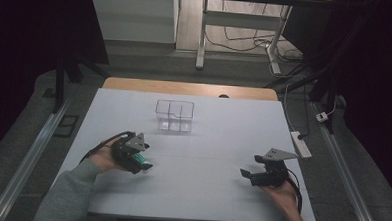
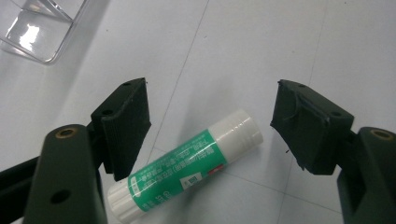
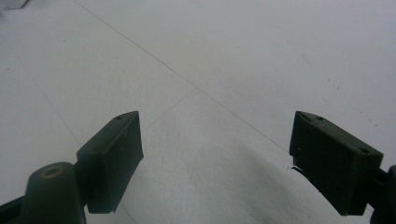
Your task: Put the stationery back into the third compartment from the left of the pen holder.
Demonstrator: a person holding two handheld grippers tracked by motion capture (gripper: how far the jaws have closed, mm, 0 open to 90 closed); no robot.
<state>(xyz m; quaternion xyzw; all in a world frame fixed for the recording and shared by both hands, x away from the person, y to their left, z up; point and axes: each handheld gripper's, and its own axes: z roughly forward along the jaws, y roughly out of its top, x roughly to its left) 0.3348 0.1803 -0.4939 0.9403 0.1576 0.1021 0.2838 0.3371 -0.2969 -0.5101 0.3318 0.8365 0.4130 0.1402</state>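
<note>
— Lying on the desk (image 1: 190, 190), the glue stick (image 2: 187, 165) sits between the left gripper (image 2: 210, 121) fingers, spread wide.
— And the right gripper (image 3: 215, 158)?
— Fingers apart too, holding nothing.

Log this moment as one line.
left gripper: open, astride glue stick | right gripper: open, nothing between jaws | clear box: far side of table

Glossy plastic glue stick (image 2: 187, 168), clear plastic box (image 1: 174, 115), matt white tabletop (image 1: 205, 191).
</note>
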